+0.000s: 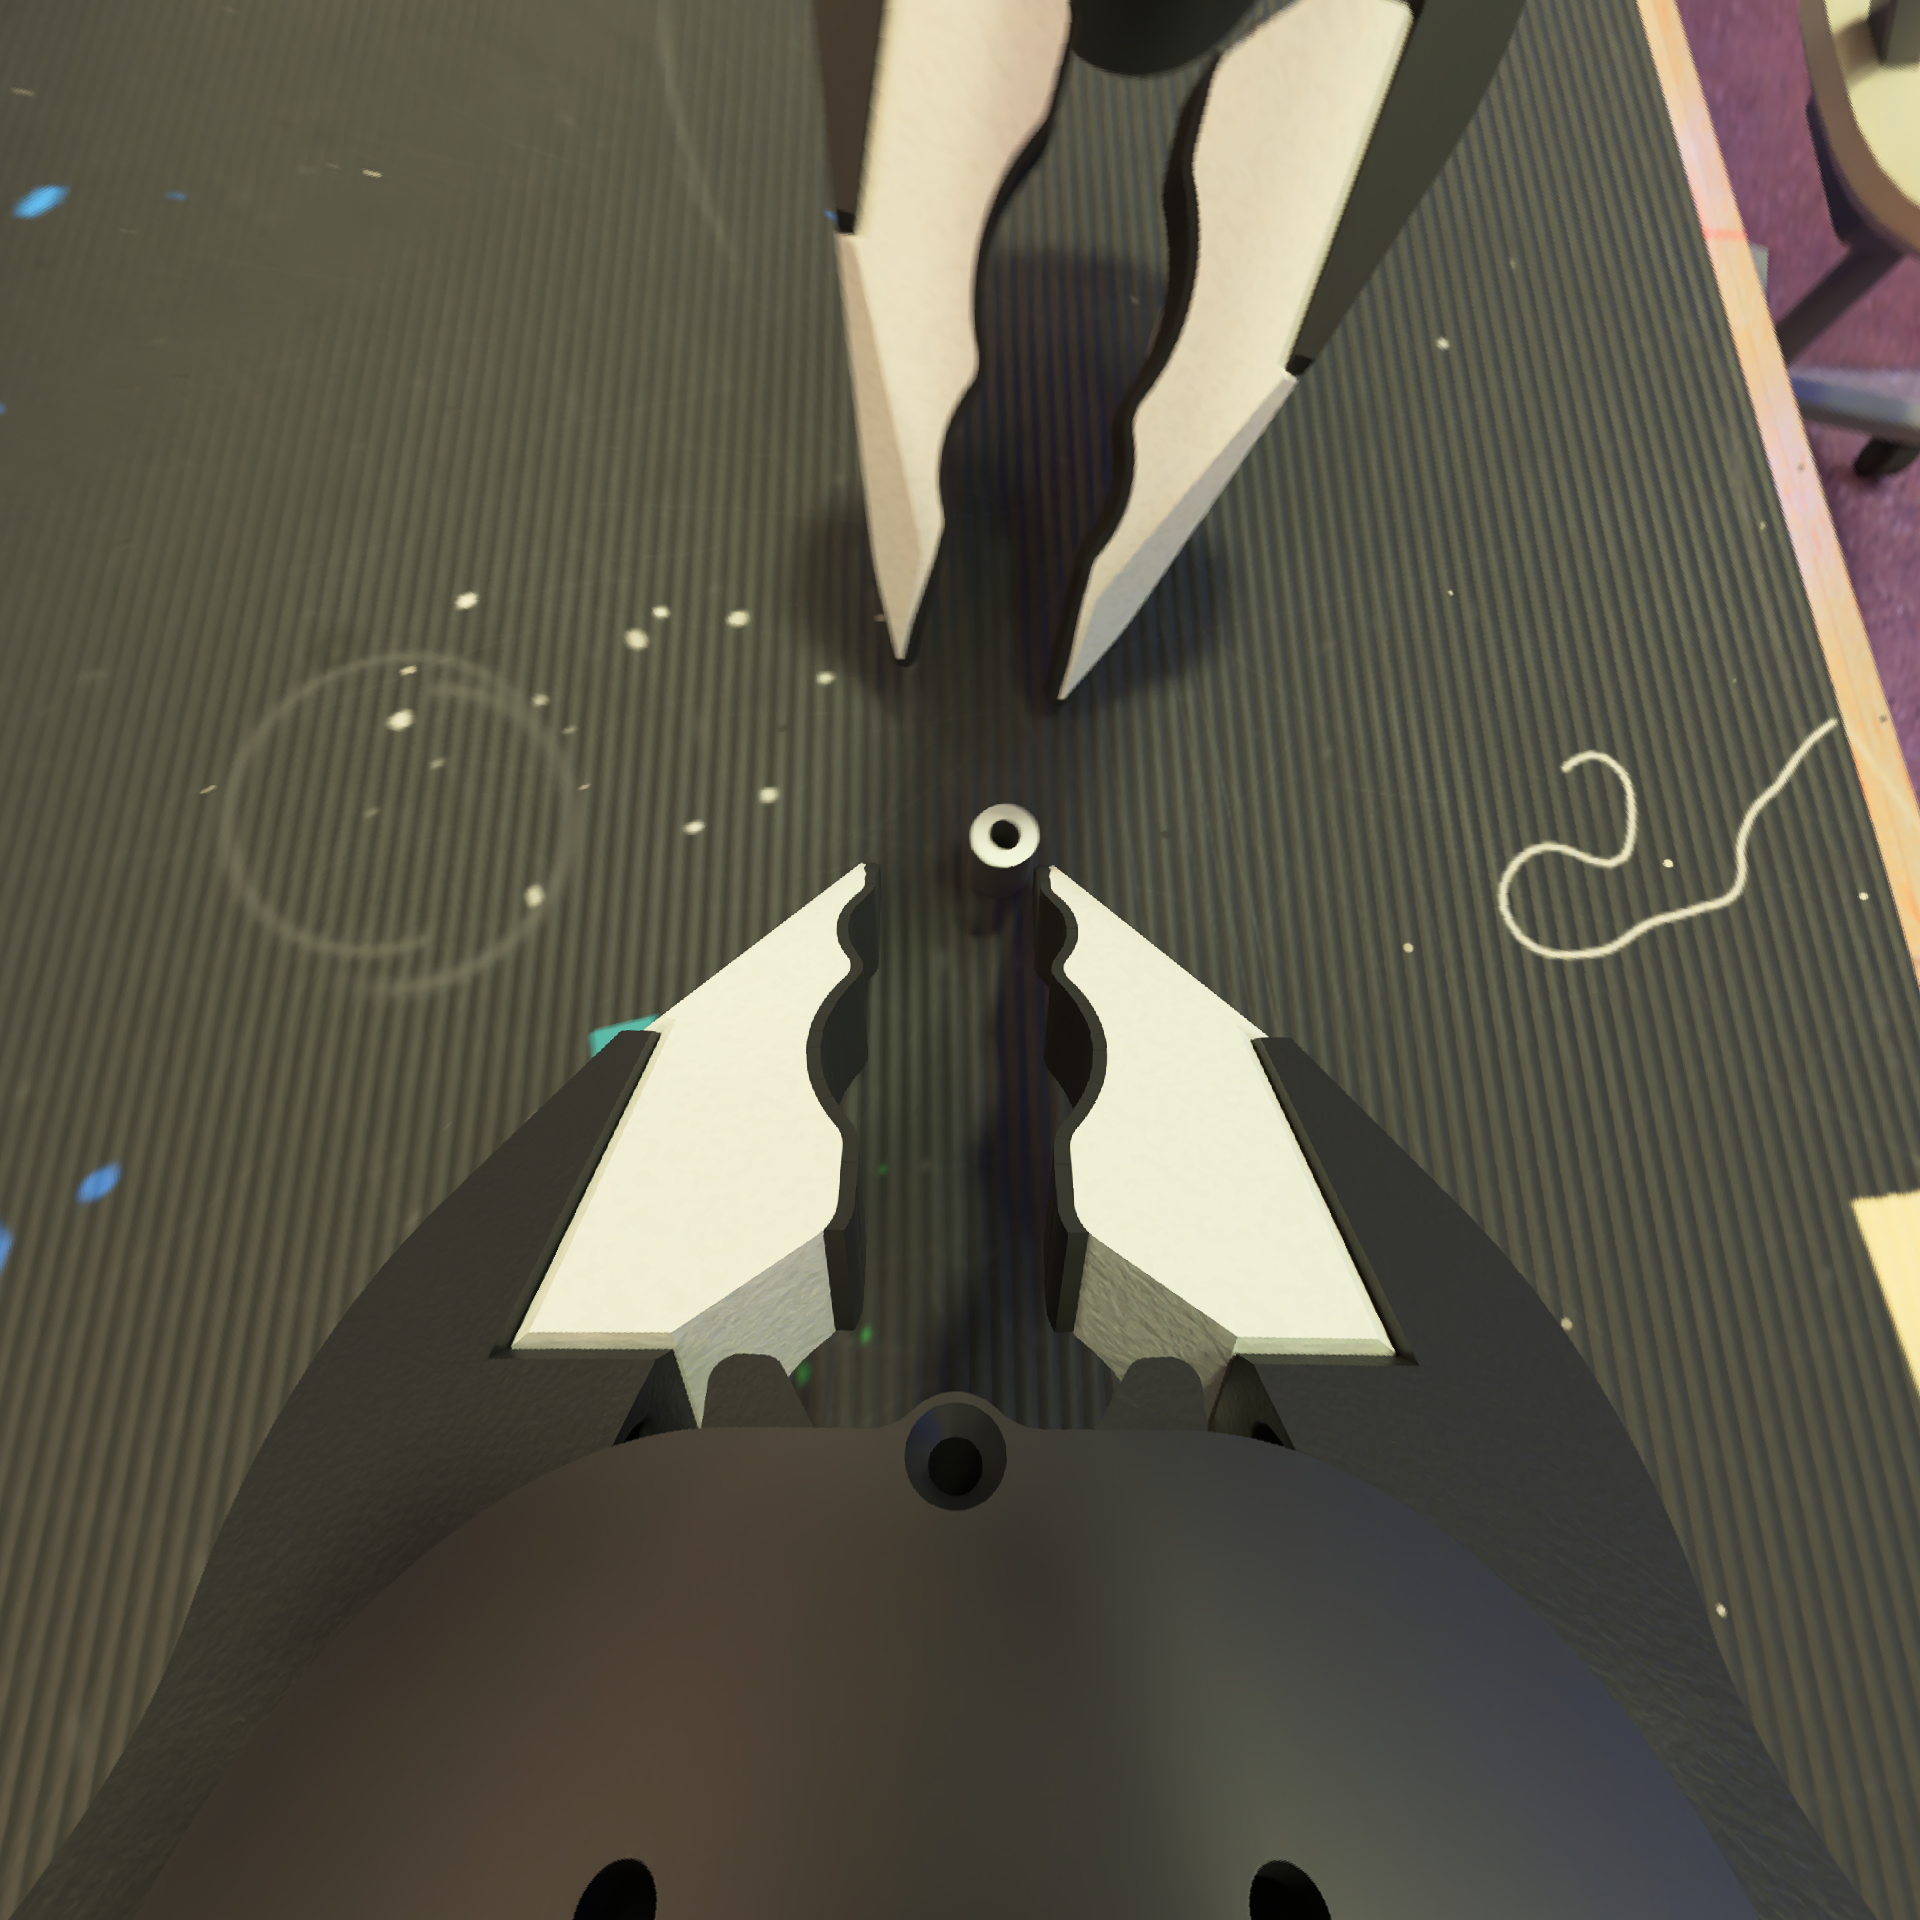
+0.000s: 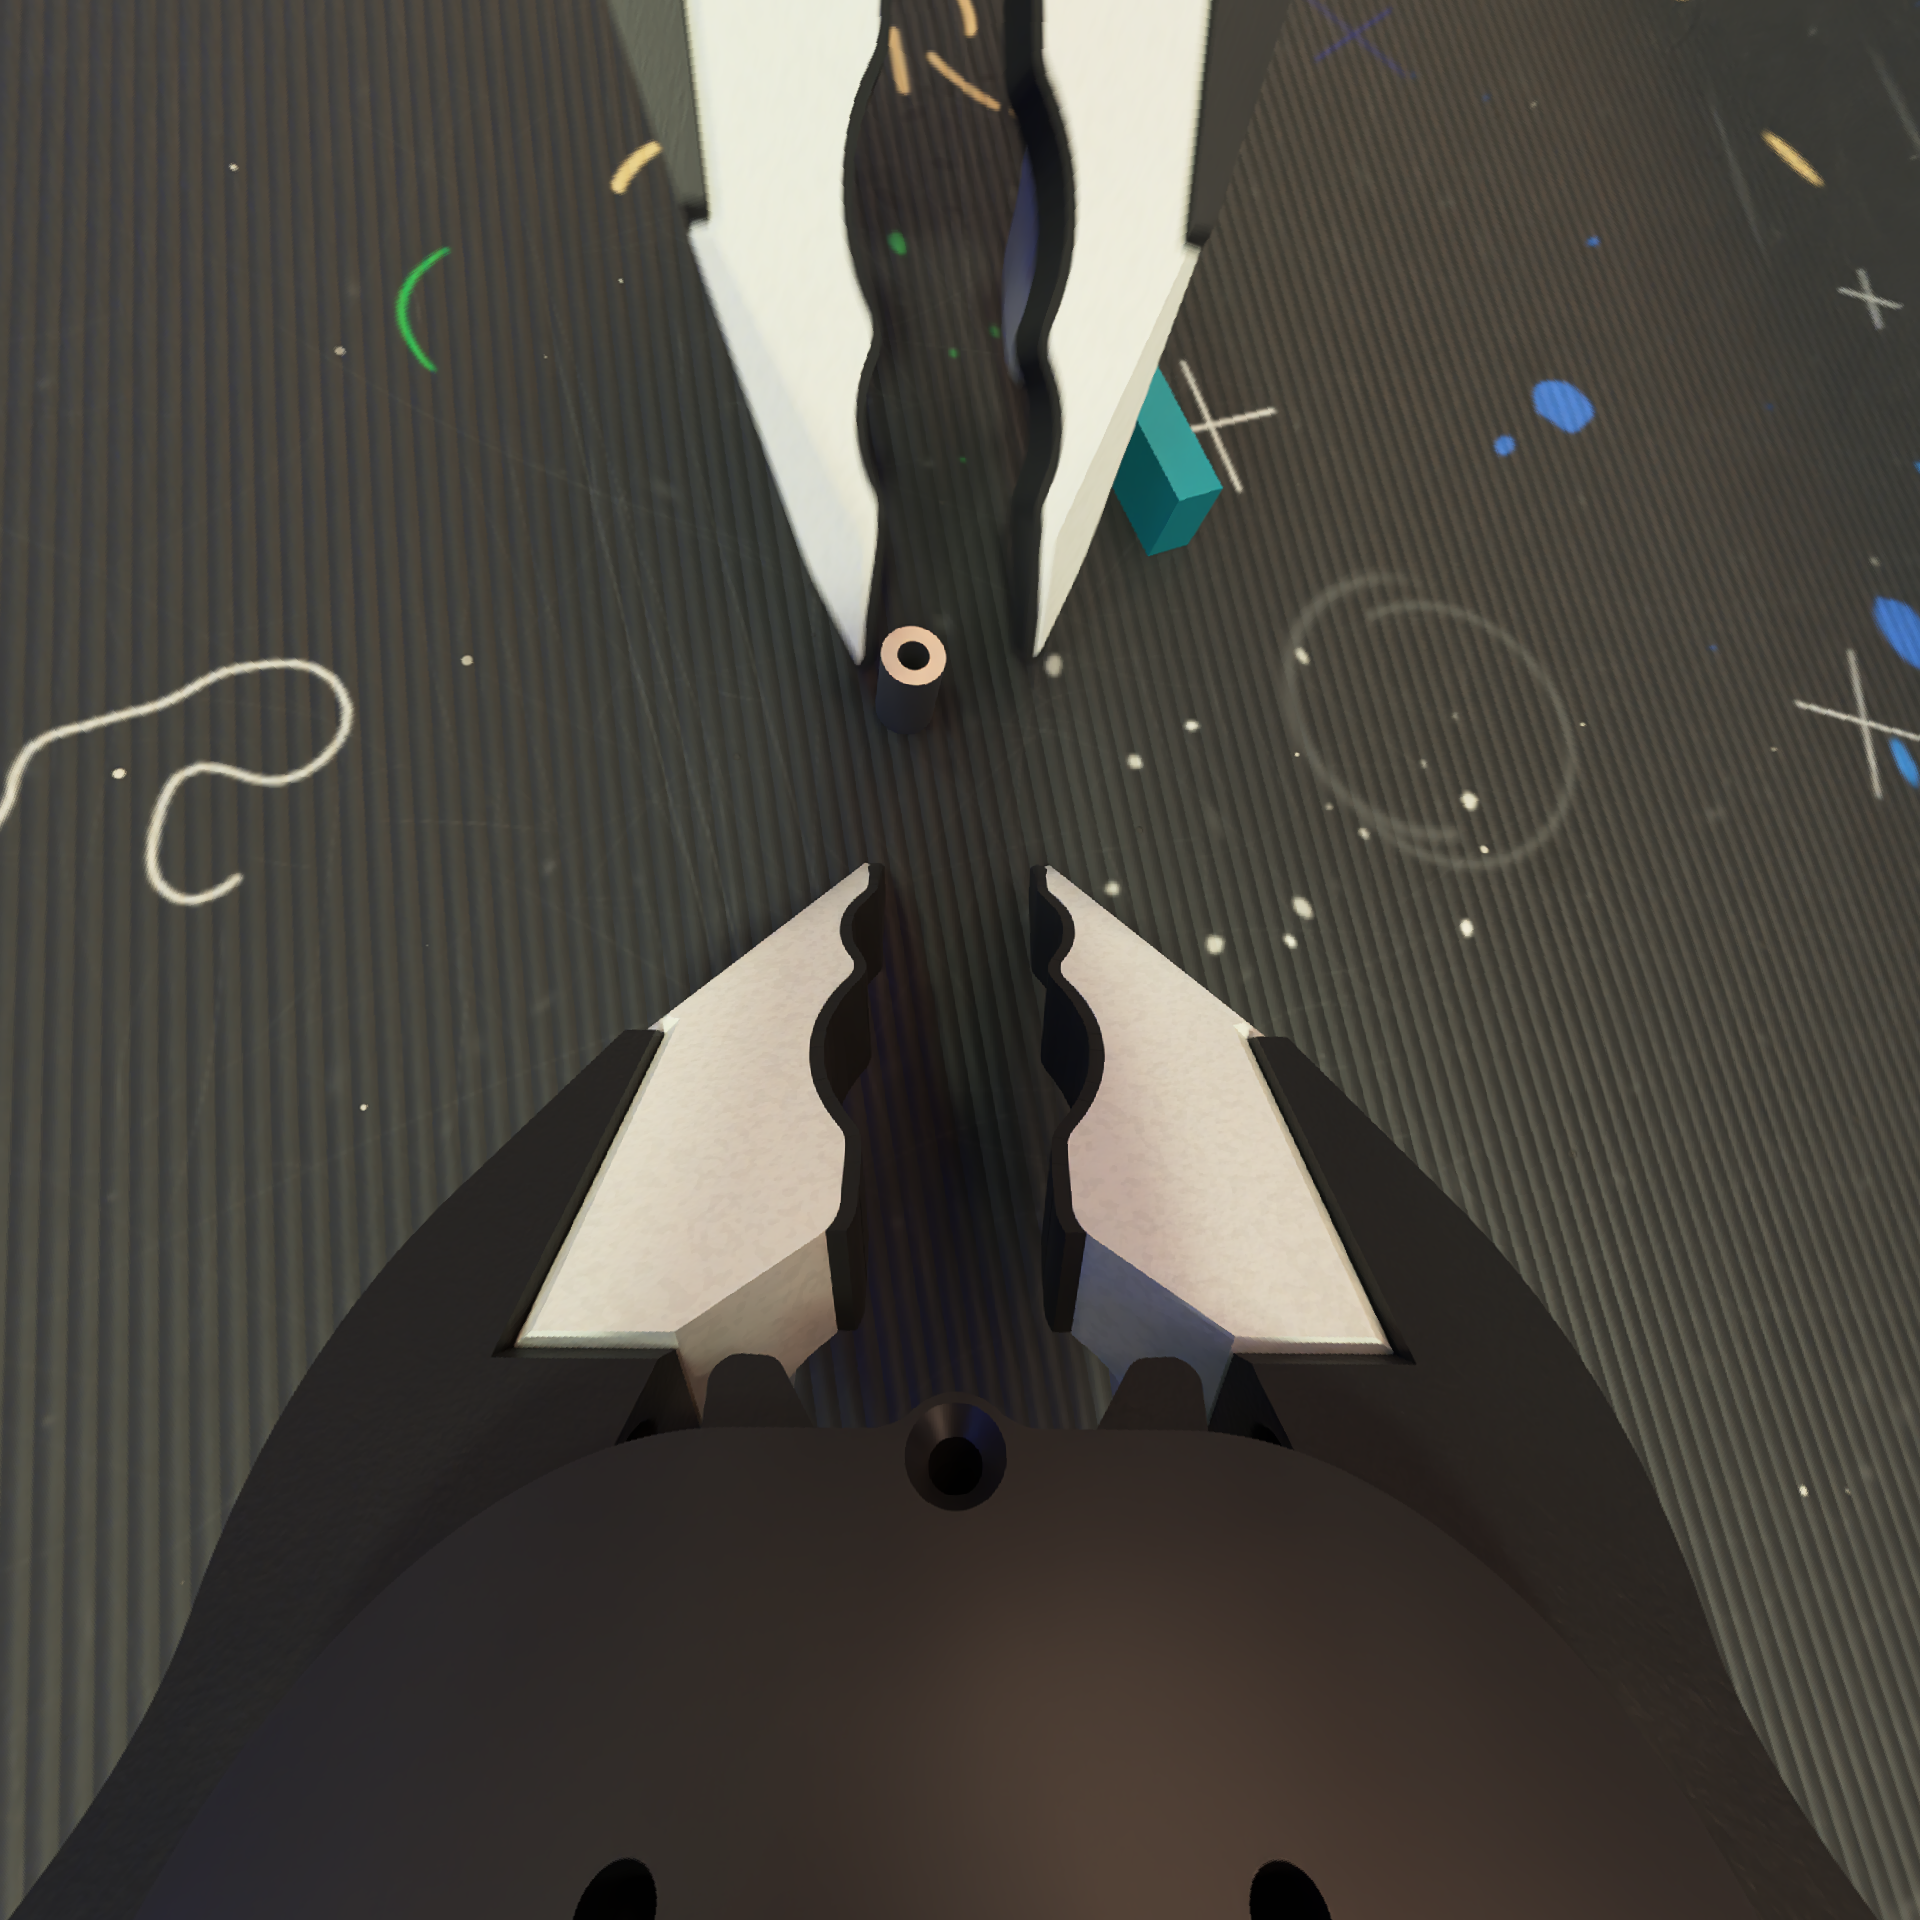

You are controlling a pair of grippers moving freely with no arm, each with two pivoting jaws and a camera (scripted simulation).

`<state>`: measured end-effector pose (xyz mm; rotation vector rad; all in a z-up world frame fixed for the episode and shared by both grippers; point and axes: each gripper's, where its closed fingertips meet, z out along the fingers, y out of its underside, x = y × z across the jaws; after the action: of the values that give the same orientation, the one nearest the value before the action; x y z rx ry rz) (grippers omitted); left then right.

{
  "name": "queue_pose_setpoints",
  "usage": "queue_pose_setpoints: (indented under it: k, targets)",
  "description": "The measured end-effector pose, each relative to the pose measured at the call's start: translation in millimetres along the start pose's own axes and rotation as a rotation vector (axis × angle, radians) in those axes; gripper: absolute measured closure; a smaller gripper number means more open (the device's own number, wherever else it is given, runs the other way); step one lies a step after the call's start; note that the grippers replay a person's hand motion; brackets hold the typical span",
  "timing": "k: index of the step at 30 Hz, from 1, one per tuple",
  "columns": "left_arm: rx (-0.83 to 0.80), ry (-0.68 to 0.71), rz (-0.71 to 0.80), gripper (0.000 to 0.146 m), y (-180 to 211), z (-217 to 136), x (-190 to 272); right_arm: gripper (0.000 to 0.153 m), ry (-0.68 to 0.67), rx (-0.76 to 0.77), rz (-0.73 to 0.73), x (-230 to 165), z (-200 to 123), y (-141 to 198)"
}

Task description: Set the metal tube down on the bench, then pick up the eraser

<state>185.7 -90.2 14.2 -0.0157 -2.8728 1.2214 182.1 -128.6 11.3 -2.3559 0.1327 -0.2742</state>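
A small metal tube (image 1: 1003, 857) stands upright on the dark ribbed bench (image 1: 416, 416), free of both grippers. My left gripper (image 1: 956, 868) is open, and the tube sits just at the tip of its right finger. In the right wrist view the tube (image 2: 912, 681) stands below the left gripper (image 2: 945, 652). My right gripper (image 2: 954, 868) is open and empty, facing the left one a short way from the tube; it also shows in the left wrist view (image 1: 982, 673). A teal eraser (image 2: 1164, 468) lies on the bench, partly hidden behind the left gripper's finger. A corner of the eraser (image 1: 623, 1039) peeks out beside my left finger.
A loose white string (image 1: 1662, 862) lies on the bench to the right of the tube; it shows at the left in the right wrist view (image 2: 187, 769). The bench's wooden edge (image 1: 1766, 364) runs along the right, with a chair (image 1: 1860, 208) beyond. Paint spots and chalk marks dot the mat.
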Motion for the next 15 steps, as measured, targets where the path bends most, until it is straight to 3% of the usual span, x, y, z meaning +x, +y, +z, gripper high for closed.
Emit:
queue_pose_setpoints:
  k: [7,15]
  targets:
    - [0.079,-0.151,-0.134,0.121,12,-43,-39,0.125,-0.055,-0.011,-0.005,-4,1,-2]
    - [-0.039,-0.211,-0.177,0.123,36,-33,-57,0.121,-0.066,0.006,-0.011,-13,3,-6]
